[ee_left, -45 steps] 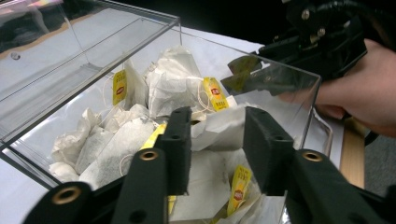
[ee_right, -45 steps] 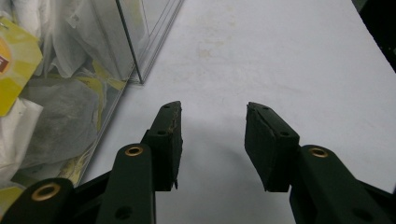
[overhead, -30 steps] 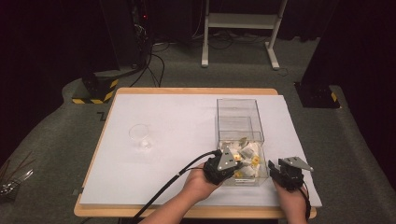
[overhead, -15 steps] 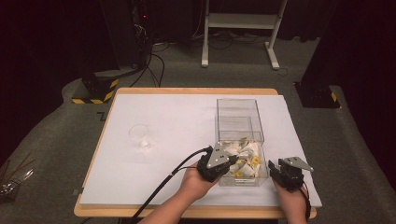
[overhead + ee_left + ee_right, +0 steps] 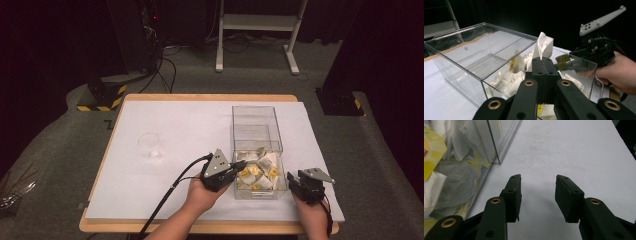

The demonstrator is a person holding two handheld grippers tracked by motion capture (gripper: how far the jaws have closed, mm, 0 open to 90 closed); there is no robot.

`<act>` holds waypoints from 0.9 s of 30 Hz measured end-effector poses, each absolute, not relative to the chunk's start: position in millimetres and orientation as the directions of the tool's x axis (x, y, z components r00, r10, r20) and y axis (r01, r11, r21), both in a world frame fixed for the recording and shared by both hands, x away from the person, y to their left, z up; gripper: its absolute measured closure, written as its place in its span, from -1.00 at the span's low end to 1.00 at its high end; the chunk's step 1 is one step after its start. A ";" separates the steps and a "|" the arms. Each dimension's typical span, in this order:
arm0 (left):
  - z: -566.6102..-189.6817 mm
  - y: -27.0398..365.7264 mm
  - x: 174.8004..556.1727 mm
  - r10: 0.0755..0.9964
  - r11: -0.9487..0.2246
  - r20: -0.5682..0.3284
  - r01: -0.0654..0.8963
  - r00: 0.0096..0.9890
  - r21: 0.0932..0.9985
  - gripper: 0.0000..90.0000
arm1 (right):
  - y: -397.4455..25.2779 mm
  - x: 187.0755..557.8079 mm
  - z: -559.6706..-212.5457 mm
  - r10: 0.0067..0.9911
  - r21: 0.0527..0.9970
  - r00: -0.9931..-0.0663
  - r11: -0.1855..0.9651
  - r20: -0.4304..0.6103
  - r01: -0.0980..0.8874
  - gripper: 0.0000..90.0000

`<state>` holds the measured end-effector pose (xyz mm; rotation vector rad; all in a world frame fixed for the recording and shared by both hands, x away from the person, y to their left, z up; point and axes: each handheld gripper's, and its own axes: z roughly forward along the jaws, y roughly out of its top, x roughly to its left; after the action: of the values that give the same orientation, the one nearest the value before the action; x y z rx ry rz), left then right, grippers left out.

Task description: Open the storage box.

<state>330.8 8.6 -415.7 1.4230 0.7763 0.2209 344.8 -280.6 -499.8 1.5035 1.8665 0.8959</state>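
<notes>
The white tabletop (image 5: 175, 120) lies bare and wide beyond the left gripper (image 5: 239, 165). The clear box (image 5: 256, 131) stands between both grippers, its near rim under the left gripper, which pinches a white tea bag (image 5: 544, 46) above it. The right gripper (image 5: 537, 185) rests released just outside the box wall, over bare tabletop.

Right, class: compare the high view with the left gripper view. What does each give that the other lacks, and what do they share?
High view: the glass cup on the white table, and the left gripper seen from above. Left gripper view: a white tea bag pinched in its shut jaws. Shared: the clear box of tea bags and the right gripper.
</notes>
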 end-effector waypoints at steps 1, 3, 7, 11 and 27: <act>-413.0 11.0 330.8 0.574 0.193 -0.359 0.305 0.736 0.933 1.00 | -280.5 344.8 -499.8 0.979 0.792 -0.201 0.141 -0.024 0.594 0.26; -411.6 12.5 330.9 0.574 0.199 -0.361 0.303 0.735 0.932 1.00 | -280.5 344.8 -499.8 0.979 0.792 -0.201 0.142 -0.024 0.594 0.26; -403.6 19.8 331.6 0.570 0.242 -0.382 0.296 0.727 0.924 1.00 | -280.3 344.9 -499.8 0.979 0.792 -0.202 0.145 -0.028 0.594 0.26; -396.6 25.0 333.3 0.568 0.271 -0.394 0.288 0.722 0.918 1.00 | -280.1 344.8 -499.8 0.979 0.791 -0.200 0.144 -0.028 0.595 0.26; -368.2 33.0 329.8 0.548 0.344 -0.395 0.233 0.737 0.910 1.00 | -280.2 344.8 -499.8 0.979 0.791 -0.202 0.144 -0.026 0.594 0.26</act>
<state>329.8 33.0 -368.2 1.2334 0.7592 0.2322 344.8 -280.2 -499.8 1.5024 1.8683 0.8936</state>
